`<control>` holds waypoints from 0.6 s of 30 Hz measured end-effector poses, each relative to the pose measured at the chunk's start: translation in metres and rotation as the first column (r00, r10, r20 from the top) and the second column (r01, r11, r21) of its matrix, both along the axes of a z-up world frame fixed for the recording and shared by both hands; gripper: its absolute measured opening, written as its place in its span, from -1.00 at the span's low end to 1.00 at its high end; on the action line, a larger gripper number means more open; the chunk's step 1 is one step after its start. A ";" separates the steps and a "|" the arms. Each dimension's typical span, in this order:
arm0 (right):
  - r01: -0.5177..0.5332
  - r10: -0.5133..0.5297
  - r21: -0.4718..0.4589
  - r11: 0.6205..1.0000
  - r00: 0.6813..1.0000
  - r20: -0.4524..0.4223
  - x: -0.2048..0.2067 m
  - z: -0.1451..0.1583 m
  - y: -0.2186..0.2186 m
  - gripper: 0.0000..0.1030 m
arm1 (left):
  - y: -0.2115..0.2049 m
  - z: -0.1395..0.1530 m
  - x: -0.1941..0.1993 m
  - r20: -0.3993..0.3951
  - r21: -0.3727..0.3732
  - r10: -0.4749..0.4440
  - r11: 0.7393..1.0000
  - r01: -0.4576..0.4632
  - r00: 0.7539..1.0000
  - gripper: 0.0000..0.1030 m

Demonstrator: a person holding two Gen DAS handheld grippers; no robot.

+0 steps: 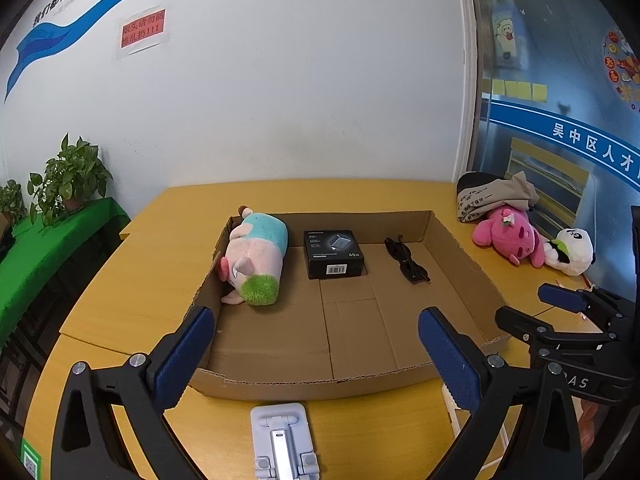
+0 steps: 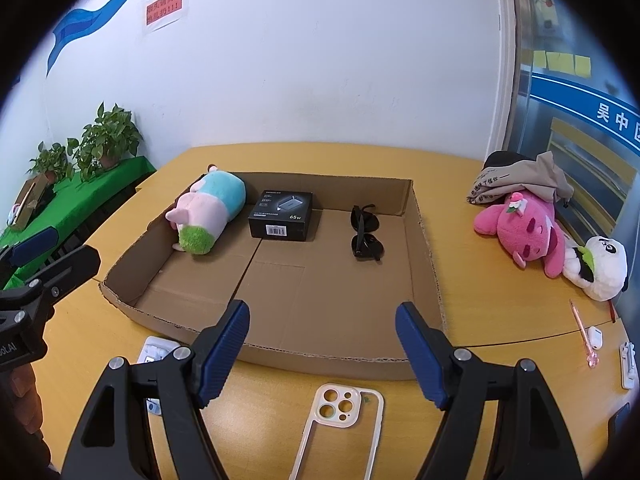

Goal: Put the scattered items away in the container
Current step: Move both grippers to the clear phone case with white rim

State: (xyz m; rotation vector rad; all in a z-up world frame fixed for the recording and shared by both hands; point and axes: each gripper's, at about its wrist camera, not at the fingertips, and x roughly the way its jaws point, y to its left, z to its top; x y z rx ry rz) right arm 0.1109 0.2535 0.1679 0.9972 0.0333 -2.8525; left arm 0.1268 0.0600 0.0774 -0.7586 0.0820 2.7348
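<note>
Centre frame: cardboard tray (image 2: 424, 240) holding plush toy (image 2: 208, 216), black box (image 2: 282, 220), sunglasses (image 2: 366, 232); left gripper (image 1: 316, 344) and right gripper (image 2: 322, 338) both spread wide, empty.

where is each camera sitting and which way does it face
Left wrist: on the left gripper, angled down over the cardboard tray; its own open fingers show, a phone stand below, the right gripper at the right edge.
Right wrist: on the right gripper, same downward slant; open fingers, a phone case below, left gripper at the left edge.
Shared: tray, black box, sunglasses, pink plush.
</note>
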 end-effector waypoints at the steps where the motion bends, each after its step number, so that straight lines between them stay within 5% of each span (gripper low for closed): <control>1: 0.001 -0.001 -0.001 1.000 1.000 -0.003 0.001 0.000 0.001 0.46 | 0.000 0.000 0.000 0.003 0.000 0.004 1.000 -0.004 1.000 1.00; 7: 0.018 -0.018 0.007 1.000 1.000 0.003 0.008 -0.012 0.021 0.46 | 0.002 -0.014 0.001 0.049 -0.018 -0.037 0.999 0.038 0.998 1.00; 11: 0.059 -0.061 0.019 0.998 0.988 0.143 0.009 -0.055 0.048 0.46 | 0.025 -0.052 0.006 0.182 -0.033 -0.132 0.990 0.140 0.974 1.00; 14: 0.086 -0.090 0.025 0.996 0.964 0.251 0.011 -0.091 0.063 0.46 | 0.049 -0.084 0.012 0.295 -0.016 -0.211 0.974 0.225 0.932 1.00; 18: 0.045 -0.043 0.002 0.999 0.932 0.361 0.016 -0.126 0.063 0.46 | 0.077 -0.118 0.015 0.440 0.041 -0.306 0.946 0.322 0.844 0.96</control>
